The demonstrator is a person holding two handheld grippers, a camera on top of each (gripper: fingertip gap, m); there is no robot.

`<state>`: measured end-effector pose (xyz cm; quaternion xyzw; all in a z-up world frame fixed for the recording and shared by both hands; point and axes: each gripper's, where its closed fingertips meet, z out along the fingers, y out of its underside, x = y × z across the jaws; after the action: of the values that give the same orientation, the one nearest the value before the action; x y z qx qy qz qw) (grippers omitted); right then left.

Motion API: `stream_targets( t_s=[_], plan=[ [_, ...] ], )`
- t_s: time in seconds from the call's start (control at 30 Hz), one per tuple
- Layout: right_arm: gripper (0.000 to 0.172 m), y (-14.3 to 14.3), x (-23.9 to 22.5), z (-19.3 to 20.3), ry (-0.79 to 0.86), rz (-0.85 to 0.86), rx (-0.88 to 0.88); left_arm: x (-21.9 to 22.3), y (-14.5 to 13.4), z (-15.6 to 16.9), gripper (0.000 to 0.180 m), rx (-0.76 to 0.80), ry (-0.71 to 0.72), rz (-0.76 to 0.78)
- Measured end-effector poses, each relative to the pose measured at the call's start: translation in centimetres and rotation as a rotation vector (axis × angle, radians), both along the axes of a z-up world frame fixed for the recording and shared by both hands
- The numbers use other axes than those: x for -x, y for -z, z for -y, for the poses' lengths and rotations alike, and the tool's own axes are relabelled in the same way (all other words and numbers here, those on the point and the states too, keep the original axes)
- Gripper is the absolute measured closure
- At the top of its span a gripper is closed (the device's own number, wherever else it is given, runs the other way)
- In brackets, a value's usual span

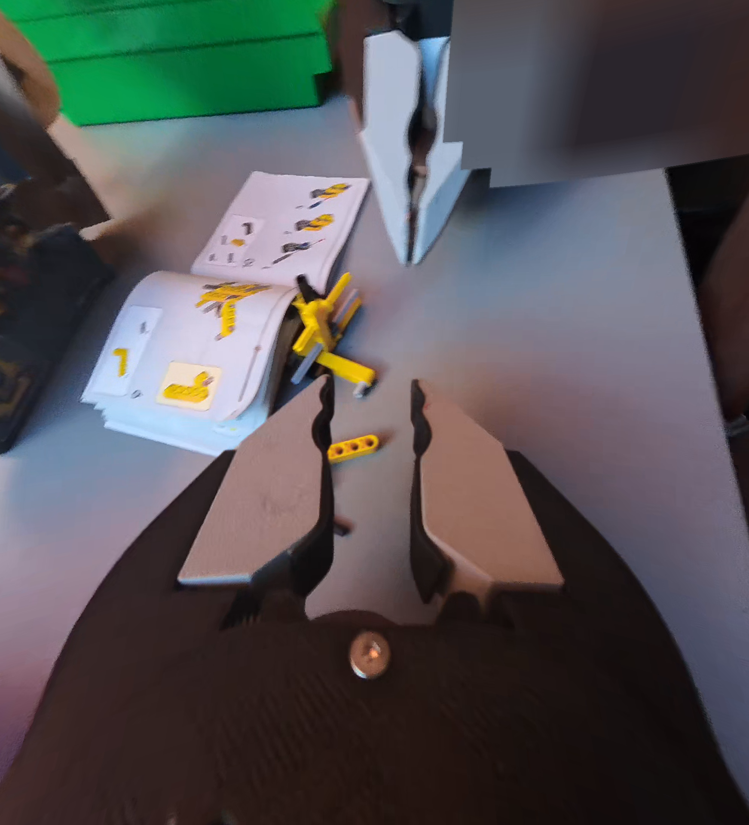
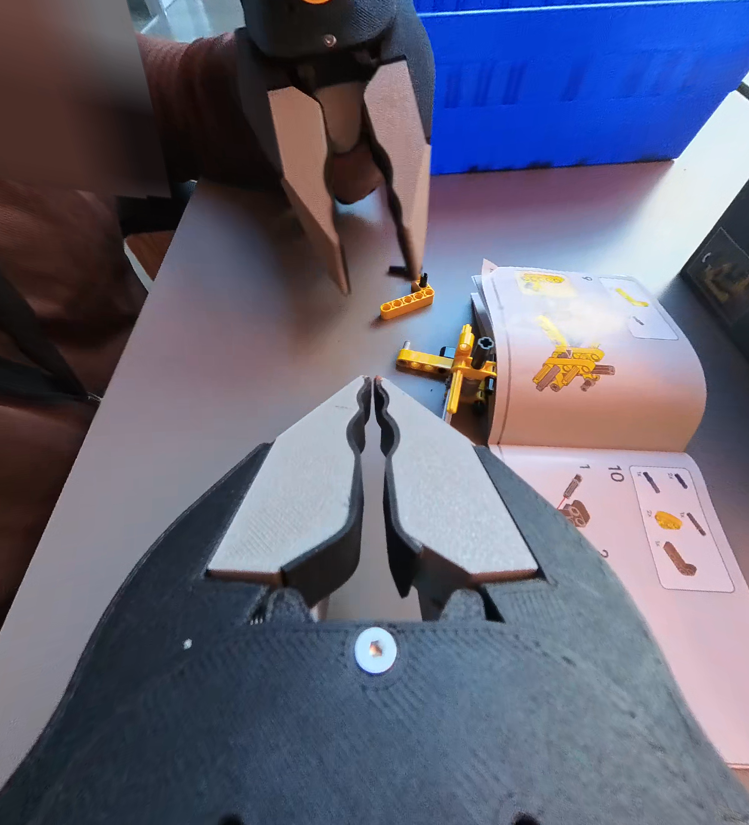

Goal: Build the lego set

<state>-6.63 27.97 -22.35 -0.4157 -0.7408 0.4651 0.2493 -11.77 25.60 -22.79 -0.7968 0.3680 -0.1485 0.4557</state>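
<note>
In the left wrist view, the left gripper (image 1: pixel 370 388) is spread wide with nothing in it, and a small yellow beam (image 1: pixel 353 446) lies flat on the grey surface (image 1: pixel 542 357) between its fingers, near the middle of the frame. It looks light, hard and a bit slippery, so its long sides seem best to pinch. In the right wrist view, the right gripper (image 2: pixel 371 379) is closed on nothing at the middle, the beam lies above it, and the yellow model (image 2: pixel 457 364) sits by the open booklet (image 2: pixel 609 402) at right.

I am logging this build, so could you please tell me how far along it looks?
Done: a small yellow assembly stands beside the open booklet. In hand: nothing; the left gripper is open over a loose yellow beam, the right gripper shut. Left: that beam is unattached.
</note>
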Motion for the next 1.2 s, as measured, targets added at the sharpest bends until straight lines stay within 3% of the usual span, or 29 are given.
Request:
stream_targets(
  t_s=[0.03, 0.23, 0.47, 0.93, 1.2],
  plan=[
    [0.172, -0.1, 0.0, -0.1, 0.003, -0.004, 0.001, 0.5, 0.2, -0.4, 0.144, 0.009, -0.038, -0.006],
    [0.172, -0.3, 0.1, -0.2, 0.013, -0.021, 0.006, 2.1, 1.5, -1.0, 0.129, 0.041, -0.119, -0.057],
    [0.172, -1.0, 0.2, -0.6, 0.026, -0.046, 0.059, 2.8, 3.4, -1.1, 0.130, 0.091, -0.136, -0.150],
    [0.172, -1.2, 0.2, -0.7, 0.023, -0.048, 0.087, 3.7, 3.3, -1.2, 0.127, 0.100, -0.182, -0.142],
    [0.172, -1.0, 0.1, -0.6, 0.014, -0.045, 0.074, 3.2, 3.8, -0.5, 0.130, 0.207, -0.166, -0.062]
  ],
)
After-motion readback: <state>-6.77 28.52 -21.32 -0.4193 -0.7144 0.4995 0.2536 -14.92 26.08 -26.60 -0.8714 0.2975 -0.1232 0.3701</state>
